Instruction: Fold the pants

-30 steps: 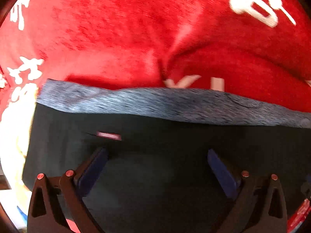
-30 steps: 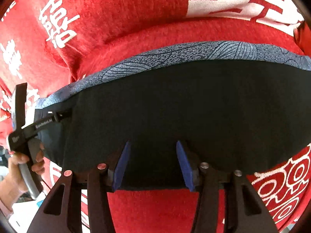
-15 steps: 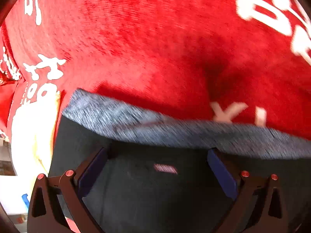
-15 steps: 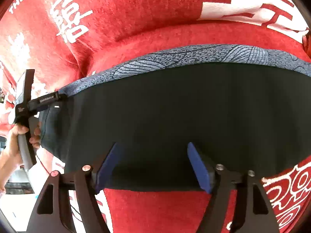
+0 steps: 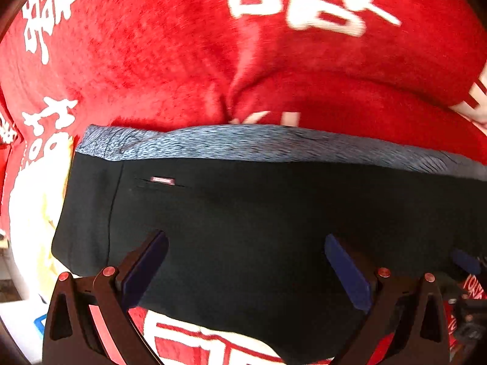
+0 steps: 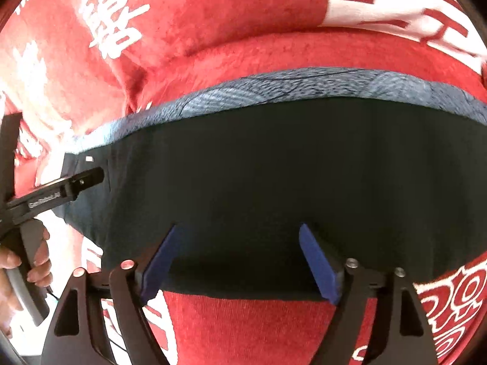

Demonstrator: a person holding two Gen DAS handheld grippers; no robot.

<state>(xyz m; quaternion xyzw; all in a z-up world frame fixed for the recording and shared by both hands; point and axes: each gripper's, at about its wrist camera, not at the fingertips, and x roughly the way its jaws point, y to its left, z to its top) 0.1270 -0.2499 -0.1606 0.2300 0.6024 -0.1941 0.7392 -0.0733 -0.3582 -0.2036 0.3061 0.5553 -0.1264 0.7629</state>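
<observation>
The black pants (image 5: 258, 210) lie folded flat on a red blanket, with a blue-grey patterned waistband (image 5: 243, 143) along the far edge. A small pink label (image 5: 163, 180) sits near their left end. My left gripper (image 5: 246, 261) is open and empty, its blue pads over the near part of the pants. In the right wrist view the pants (image 6: 274, 176) fill the middle. My right gripper (image 6: 240, 255) is open and empty above their near edge. The left gripper (image 6: 76, 182) and the hand holding it show at the left.
The red blanket (image 5: 182, 45) with white characters covers the surface and bulges in folds behind the pants. It also shows in the right wrist view (image 6: 243, 21). A white and yellow patch (image 5: 33, 200) lies left of the pants.
My right gripper has opened wider, step by step. My left gripper stays open; it dipped toward the waistband, then pulled back, so more of the pants shows.
</observation>
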